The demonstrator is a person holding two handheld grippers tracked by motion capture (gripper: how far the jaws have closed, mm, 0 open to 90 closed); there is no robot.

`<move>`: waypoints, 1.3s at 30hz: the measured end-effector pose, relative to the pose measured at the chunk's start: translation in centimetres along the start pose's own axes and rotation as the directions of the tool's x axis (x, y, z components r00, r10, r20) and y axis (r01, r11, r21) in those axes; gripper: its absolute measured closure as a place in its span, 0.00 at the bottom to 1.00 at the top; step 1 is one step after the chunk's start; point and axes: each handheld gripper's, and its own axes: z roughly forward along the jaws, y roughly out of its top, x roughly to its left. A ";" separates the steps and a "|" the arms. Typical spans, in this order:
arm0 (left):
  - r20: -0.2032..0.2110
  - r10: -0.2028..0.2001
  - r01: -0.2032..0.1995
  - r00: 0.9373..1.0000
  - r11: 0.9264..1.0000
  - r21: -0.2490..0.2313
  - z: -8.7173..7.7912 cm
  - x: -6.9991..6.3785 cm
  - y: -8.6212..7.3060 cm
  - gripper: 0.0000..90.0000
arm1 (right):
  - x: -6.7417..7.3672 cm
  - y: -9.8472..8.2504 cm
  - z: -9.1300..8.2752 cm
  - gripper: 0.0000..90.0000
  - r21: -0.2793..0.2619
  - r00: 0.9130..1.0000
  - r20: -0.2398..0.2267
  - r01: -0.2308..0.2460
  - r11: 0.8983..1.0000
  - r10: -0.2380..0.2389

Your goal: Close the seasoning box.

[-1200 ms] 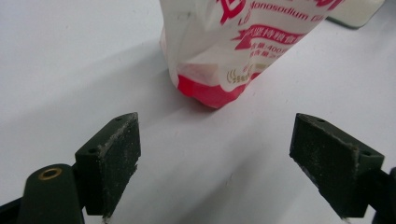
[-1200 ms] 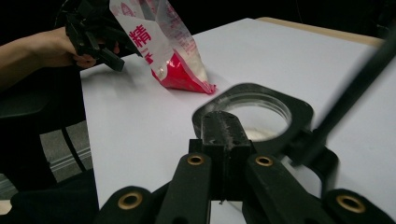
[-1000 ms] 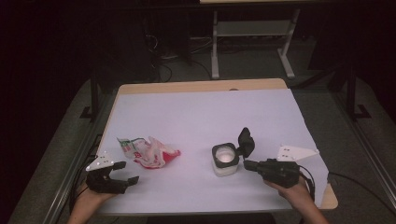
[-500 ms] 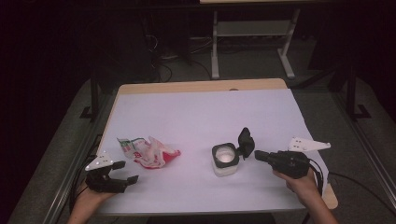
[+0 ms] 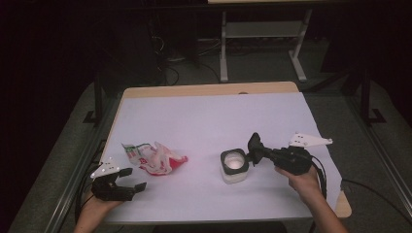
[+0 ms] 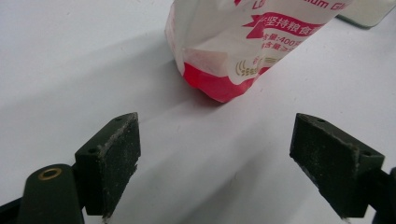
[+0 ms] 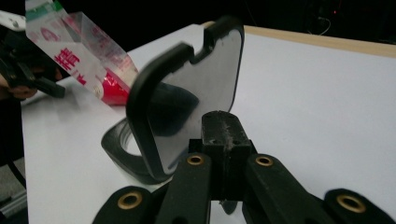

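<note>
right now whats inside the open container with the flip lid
Through the container's open mouth a pale whitish interior shows, no distinct contents. The raised lid hides part of the opening in the right gripper view.

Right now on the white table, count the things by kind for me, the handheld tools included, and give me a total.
Red and white snack bags: 1
Containers with an open black flip lid: 1
Handheld tools: 2, the left tool and the right tool
Total: 4
</note>
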 end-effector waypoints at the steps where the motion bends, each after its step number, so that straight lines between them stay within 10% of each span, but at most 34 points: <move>1: 0.001 0.001 -0.001 1.000 1.000 0.001 0.0 0.0 0.0 0.18 | 0.1 0.0 0.0 1.00 -0.009 1.000 0.000 0.002 1.000 -0.002; 23: 0.008 -0.004 0.004 1.000 1.000 -0.002 -0.2 0.2 -0.3 0.18 | 2.5 0.0 3.2 1.00 0.051 0.996 -0.064 0.067 0.996 -0.064; 39: 0.003 -0.016 0.016 1.000 1.000 -0.015 -0.4 0.1 -0.1 0.18 | 0.6 0.0 0.3 0.89 0.001 0.999 0.036 0.040 0.999 -0.040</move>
